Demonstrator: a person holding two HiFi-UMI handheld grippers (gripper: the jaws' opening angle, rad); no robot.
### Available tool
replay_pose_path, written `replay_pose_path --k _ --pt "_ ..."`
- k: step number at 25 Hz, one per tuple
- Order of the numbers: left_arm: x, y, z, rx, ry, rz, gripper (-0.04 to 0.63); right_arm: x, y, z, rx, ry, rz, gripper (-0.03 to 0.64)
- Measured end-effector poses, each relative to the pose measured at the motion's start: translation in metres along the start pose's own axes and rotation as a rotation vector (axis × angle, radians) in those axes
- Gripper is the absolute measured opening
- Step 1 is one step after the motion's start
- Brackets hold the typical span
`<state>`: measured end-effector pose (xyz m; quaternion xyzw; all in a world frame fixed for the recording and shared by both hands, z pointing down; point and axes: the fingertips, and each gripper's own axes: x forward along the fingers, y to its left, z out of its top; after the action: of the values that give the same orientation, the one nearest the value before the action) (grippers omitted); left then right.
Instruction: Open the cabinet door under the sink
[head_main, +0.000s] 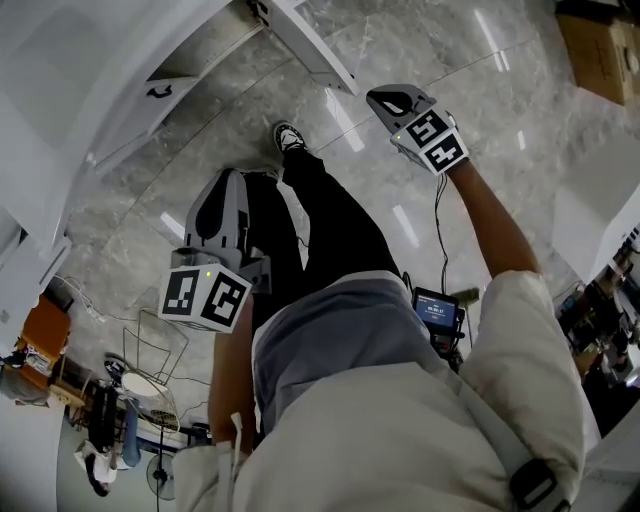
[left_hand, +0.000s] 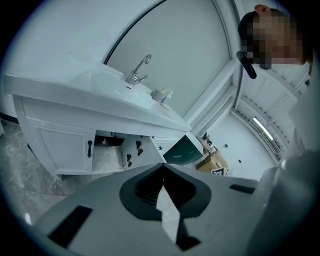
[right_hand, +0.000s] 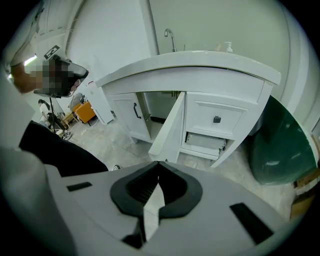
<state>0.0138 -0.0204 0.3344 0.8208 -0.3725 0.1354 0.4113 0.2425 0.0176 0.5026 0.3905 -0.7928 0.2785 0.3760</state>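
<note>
The white sink cabinet (right_hand: 200, 80) stands ahead, with a faucet (right_hand: 171, 37) on top. Its right door (right_hand: 170, 127) is swung wide open toward me, and the left door with a black handle (right_hand: 135, 110) is closed. In the left gripper view the open compartment (left_hand: 107, 152) and the door's inner face with hinges (left_hand: 137, 152) show. My left gripper (left_hand: 162, 166) is shut and empty, away from the cabinet. My right gripper (right_hand: 159, 163) is also shut on nothing, held off from the door. From the head view, the left gripper (head_main: 232, 178) and right gripper (head_main: 388, 100) hang above the floor.
A dark green tub (right_hand: 280, 145) sits right of the cabinet, with a cardboard box (left_hand: 212, 161) beyond it. A drawer with a black knob (right_hand: 216, 119) is beside the open door. My legs and a shoe (head_main: 288, 135) stand on the marble floor. Cables and clutter (head_main: 110, 420) lie behind left.
</note>
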Motion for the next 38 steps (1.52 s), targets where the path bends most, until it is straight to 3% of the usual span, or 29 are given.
replay_pose_path --k 14,21,24,31,38 --pt "-0.024 -0.003 0.035 0.024 -0.078 -0.014 0.000 -0.045 0.023 0.032 0.055 -0.031 -0.023 0.012" --pt "-0.049 -0.015 0.043 0.045 -0.104 -0.009 0.000 -0.066 0.046 0.061 0.049 -0.084 -0.024 0.012" --pt "-0.059 -0.022 0.044 0.051 -0.111 -0.008 0.000 -0.077 0.056 0.074 0.102 -0.124 -0.015 0.012" --pt "-0.076 -0.024 0.051 0.058 -0.162 0.027 0.000 -0.087 0.082 0.103 0.105 -0.179 0.028 0.012" --pt "-0.094 -0.014 0.067 0.014 -0.215 0.090 0.000 -0.105 0.096 0.144 0.088 -0.241 0.029 0.012"
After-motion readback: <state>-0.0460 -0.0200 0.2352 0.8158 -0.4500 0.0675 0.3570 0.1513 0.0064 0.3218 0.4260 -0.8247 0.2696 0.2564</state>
